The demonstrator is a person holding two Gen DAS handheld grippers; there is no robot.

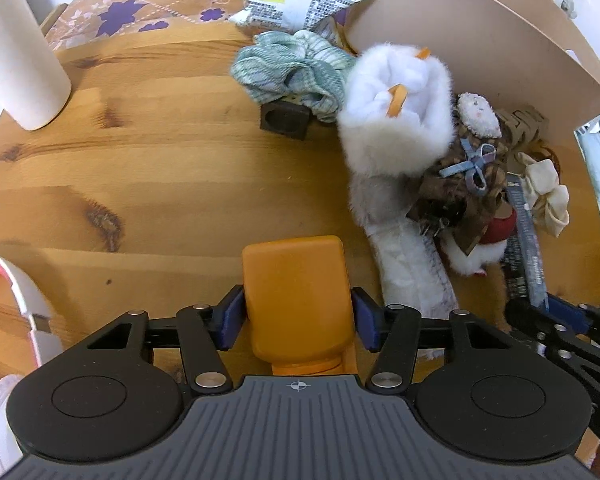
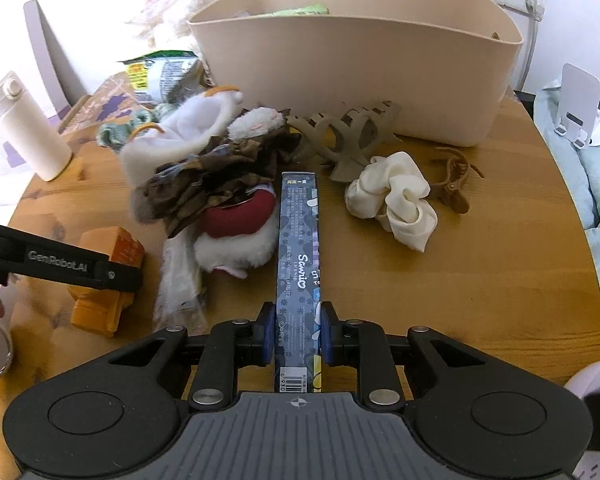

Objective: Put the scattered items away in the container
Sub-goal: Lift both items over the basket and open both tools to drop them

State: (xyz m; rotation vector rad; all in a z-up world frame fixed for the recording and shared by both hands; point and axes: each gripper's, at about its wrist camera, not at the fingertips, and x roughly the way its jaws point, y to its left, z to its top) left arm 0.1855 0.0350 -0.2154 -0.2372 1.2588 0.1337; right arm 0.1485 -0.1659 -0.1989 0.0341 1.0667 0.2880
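Beige container (image 2: 356, 76) is seen at the table's (image 2: 500, 280) far side. Scattered plush slippers (image 2: 180, 148) and cream scrunchie (image 2: 396, 204) are piled just in front. Dark slim box (image 2: 298, 264) is clamped edge-on by the right gripper (image 2: 298, 336). Orange bottle (image 1: 298, 292) is pinched between the left gripper's (image 1: 298, 320) pads.

The left tool (image 1: 298, 314) points steeply down, its blue pads on either side of an orange bottle (image 1: 298, 296). The right tool (image 2: 298, 334) angles down too, its pads (image 2: 267, 336) clamped on a narrow dark box (image 2: 299, 264).
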